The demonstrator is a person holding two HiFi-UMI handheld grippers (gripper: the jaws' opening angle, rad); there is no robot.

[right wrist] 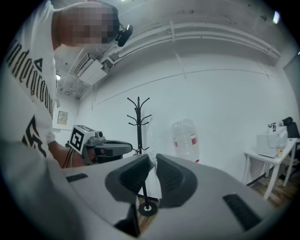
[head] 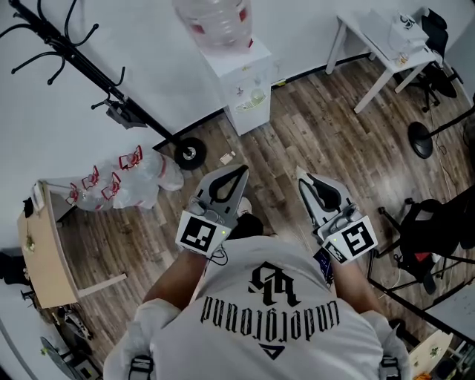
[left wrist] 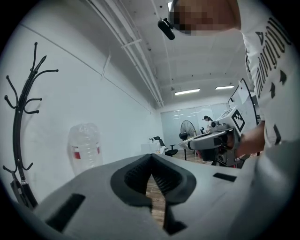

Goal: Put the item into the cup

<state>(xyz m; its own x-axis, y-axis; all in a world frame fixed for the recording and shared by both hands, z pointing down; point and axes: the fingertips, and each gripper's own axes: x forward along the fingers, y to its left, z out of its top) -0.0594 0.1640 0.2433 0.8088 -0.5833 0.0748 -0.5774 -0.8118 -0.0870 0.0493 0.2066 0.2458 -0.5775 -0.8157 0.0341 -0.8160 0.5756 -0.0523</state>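
Observation:
No cup and no item show in any view. A person in a white printed shirt (head: 274,319) holds both grippers up in front of the chest, above a wood floor. My left gripper (head: 243,169) points forward with its jaw tips touching and nothing between them (left wrist: 151,155). My right gripper (head: 300,172) is level with it, to the right. Its jaws (right wrist: 153,155) stand a narrow gap apart and hold nothing. Each gripper shows in the other's view: the right gripper (left wrist: 215,138) and the left gripper (right wrist: 101,147).
A white water dispenser (head: 241,82) with a big bottle (head: 214,22) stands ahead at the wall. A black coat rack (head: 74,52) leans left of it, over plastic bags (head: 133,182). A white table (head: 386,44) is far right, a black chair (head: 430,230) near right, a wooden table (head: 41,252) left.

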